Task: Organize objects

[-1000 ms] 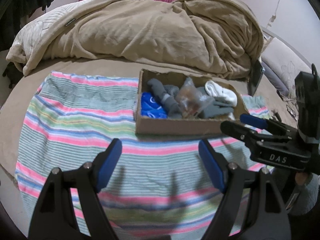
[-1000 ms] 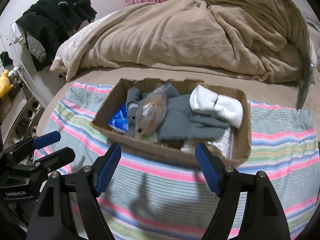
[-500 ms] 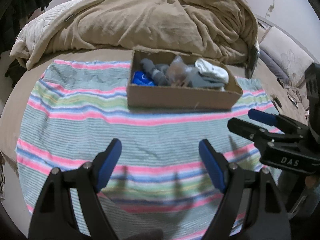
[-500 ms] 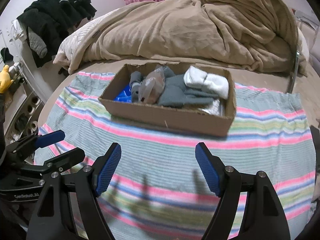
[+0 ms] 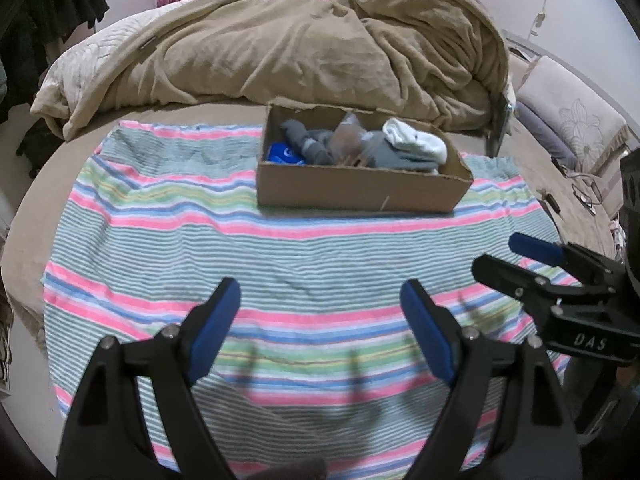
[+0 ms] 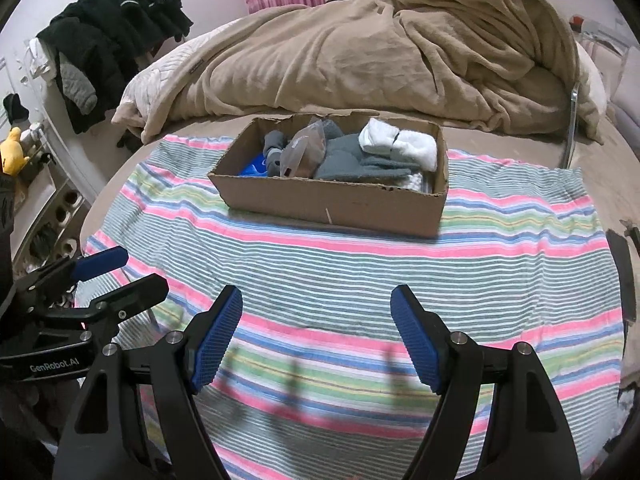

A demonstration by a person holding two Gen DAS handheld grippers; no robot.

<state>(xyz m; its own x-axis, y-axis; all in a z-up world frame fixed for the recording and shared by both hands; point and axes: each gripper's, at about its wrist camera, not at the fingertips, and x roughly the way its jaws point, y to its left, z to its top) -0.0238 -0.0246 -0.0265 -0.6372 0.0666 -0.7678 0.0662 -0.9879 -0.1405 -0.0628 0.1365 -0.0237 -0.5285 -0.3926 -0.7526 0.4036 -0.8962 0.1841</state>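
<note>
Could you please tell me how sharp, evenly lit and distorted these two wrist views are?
Left wrist view: strong fisheye bending with dark corners; the brown cardboard box is fairly sharp, the striped pastel cloth blurs near the open left tool. Right wrist view: same curvature; soft finger shadows on the cloth below the open right tool; lighting is dim and even, without glare.

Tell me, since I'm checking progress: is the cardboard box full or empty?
Nearly full: the cardboard box holds grey socks, white socks, a clear bag.
</note>
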